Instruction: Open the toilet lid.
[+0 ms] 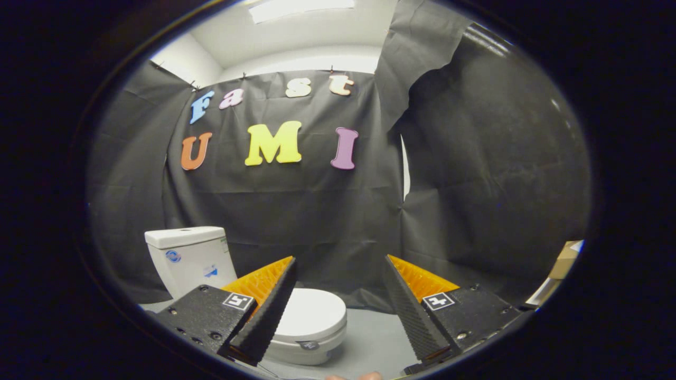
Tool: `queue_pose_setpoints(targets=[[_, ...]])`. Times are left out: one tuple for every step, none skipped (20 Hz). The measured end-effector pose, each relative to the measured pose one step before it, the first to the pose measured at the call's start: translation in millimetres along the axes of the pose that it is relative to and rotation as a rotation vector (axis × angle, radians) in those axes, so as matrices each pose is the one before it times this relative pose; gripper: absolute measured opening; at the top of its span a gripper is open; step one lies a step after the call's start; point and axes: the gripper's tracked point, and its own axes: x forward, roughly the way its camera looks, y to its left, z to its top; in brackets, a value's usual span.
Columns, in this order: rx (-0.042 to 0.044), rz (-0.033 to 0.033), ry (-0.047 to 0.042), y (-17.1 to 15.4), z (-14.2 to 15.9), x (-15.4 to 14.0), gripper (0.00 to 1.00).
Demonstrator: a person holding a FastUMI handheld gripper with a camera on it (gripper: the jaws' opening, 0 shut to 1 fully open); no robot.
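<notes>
- Hovering above the booth floor (375,338), the gripper (340,269) has its two fingers spread wide, with nothing held between them and neither finger touching anything.
- The toilet (211,274) stands beyond and to the left of the fingers, its tank (187,256) against the black cloth wall (296,211).
- The toilet lid (311,311) is down, lying flat on the bowl (closed, as far as the view lets one judge); it shows just to the inner side of the left finger (269,311), which covers its left part.
- The right finger (409,306) is well apart from the toilet, with bare grey floor between the two.
- A small dark fitting (309,345) sits on the front of the bowl below the lid's edge; what it is cannot be told.
- The tank carries a couple of small stickers on its front, too small to make out.
- Off to the right, beyond the right finger, a cardboard box (565,261) rests near the cloth wall.
- At the very bottom, between the fingers, the tips of a person's hand (354,376) just show.
- Above the cloth, a white ceiling (296,31) with a bright light panel (301,9) is visible.
</notes>
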Motion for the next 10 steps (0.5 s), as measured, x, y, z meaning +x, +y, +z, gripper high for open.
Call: queue_pose_setpoints(targets=[[0.00830,-0.00424,0.00890,0.81,-3.17,1.29,1.00],[0.00867,0.00190,0.01216,1.38,-4.80,0.97,1.00],[0.00555,0.00124,0.01364,2.39,-4.26,1.04,1.00],[0.00425,0.00292,0.00842,1.53,-3.67,0.35,1.00],[-0.00001,0.00323,0.00488,2.14,-1.63,-0.35,1.00],[-0.00382,0.00217,0.00597,1.09,-2.99,0.70,1.00],[-0.00585,0.00204,0.00446,1.41,-2.07,0.16,1.00],[-0.00445,0.00007,0.00733,0.87,-3.45,0.43,1.00],[-0.00174,0.00642,0.00791,1.79,-2.72,0.69,1.00],[-0.00084,0.00358,0.00990,1.78,-3.05,0.43,1.00]])
